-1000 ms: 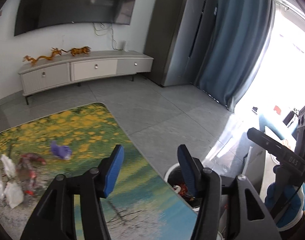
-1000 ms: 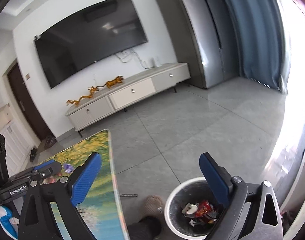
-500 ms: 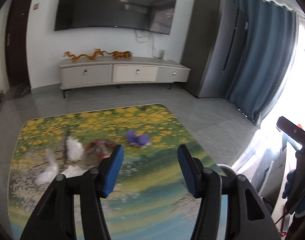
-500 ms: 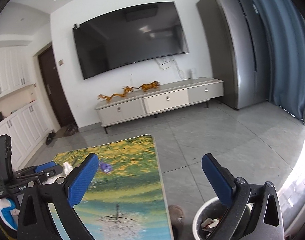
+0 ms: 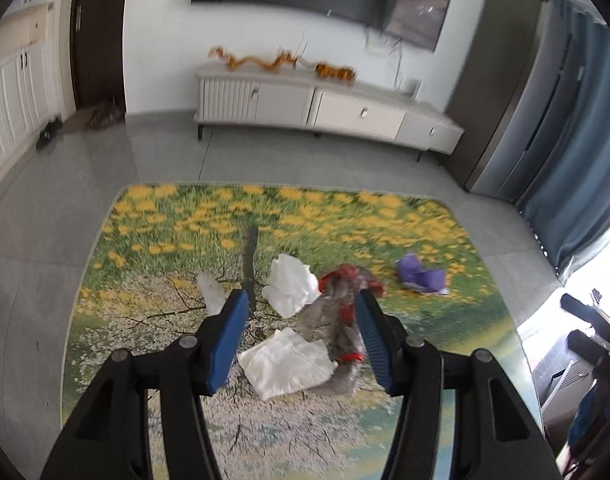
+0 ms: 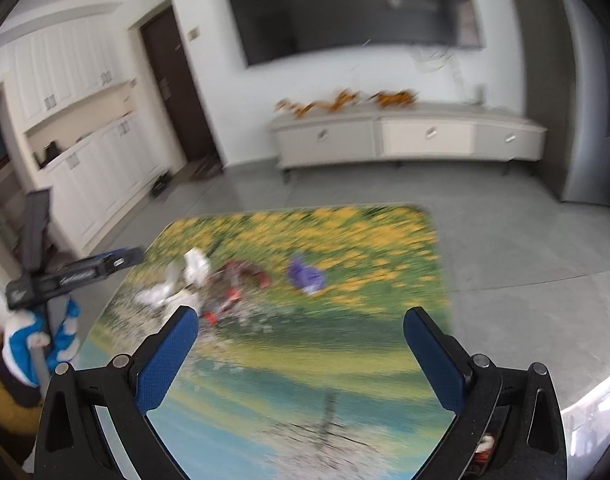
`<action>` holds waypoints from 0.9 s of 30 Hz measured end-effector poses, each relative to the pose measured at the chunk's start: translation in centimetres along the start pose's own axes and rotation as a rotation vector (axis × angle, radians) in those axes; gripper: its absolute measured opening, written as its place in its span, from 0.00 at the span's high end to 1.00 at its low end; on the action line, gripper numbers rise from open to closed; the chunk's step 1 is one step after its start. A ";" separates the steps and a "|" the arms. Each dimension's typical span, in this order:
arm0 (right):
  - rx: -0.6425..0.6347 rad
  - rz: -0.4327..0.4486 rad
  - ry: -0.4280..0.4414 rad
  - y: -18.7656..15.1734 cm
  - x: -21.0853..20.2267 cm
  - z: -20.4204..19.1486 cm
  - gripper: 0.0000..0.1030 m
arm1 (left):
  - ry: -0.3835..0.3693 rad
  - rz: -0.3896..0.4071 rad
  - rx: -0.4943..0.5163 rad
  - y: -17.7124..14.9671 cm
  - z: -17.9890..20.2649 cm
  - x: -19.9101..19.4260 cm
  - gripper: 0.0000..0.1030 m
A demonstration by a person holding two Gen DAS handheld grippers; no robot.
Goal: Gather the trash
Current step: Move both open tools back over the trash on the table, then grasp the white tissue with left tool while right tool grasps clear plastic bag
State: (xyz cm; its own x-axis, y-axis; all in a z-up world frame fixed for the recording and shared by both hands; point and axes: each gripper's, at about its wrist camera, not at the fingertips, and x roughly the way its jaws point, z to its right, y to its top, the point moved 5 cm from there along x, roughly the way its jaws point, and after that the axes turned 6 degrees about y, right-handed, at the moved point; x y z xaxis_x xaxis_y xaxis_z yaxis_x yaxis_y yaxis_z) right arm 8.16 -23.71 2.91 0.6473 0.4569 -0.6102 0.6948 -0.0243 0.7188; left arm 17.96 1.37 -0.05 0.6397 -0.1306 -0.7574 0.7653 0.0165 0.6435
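Trash lies on the flower-print table (image 5: 153, 240): several crumpled white tissues (image 5: 291, 290), a red and clear wrapper (image 5: 345, 308) and a purple wrapper (image 5: 421, 276). My left gripper (image 5: 301, 336) hovers open over the pile. In the left wrist view the tissues and red wrapper show between its blue pads (image 5: 229, 340), untouched. My right gripper (image 6: 301, 360) stands wide open over the table's near half, with nothing between its fingers. In the blurred right wrist view the tissues (image 6: 195, 266), red wrapper (image 6: 237, 280) and purple wrapper (image 6: 305, 276) lie ahead, and the left gripper (image 6: 77, 274) reaches in from the left.
A low white TV cabinet (image 5: 325, 104) with orange figurines stands at the far wall under a TV (image 6: 357, 4). Grey tile floor (image 5: 105, 168) surrounds the table. Blue curtains (image 5: 585, 160) hang at the right. A person's blue and white glove (image 6: 37, 340) shows at the left.
Both views have swung left, from the bin and floor to the table. The trash pile now sits between the left gripper's fingers in view. Both grippers stayed open.
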 end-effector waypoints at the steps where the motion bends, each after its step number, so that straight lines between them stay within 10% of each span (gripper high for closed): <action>1: -0.002 -0.026 0.028 0.0 1.5 -0.4 0.04 | 0.005 -0.024 -0.008 0.3 0.0 1.0 0.48; 6: 0.012 -0.159 0.155 -0.3 9.0 -2.0 0.33 | 0.008 -0.120 -0.049 1.1 -0.1 5.3 0.49; 15: 0.021 -0.295 0.216 -1.6 18.6 -4.0 0.44 | 0.010 -0.224 -0.081 1.0 -0.9 10.2 0.73; 27: 0.002 -0.347 0.210 -2.1 21.6 -4.8 0.81 | -0.033 -0.201 -0.119 1.1 -1.6 9.8 0.92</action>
State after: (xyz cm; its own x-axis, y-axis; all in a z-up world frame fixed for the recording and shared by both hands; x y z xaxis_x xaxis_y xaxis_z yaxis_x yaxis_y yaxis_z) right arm 19.14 -9.51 -10.13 0.2962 0.6096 -0.7353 0.8615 0.1619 0.4813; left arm 25.17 1.67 -6.95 0.4724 -0.1750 -0.8638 0.8813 0.1034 0.4611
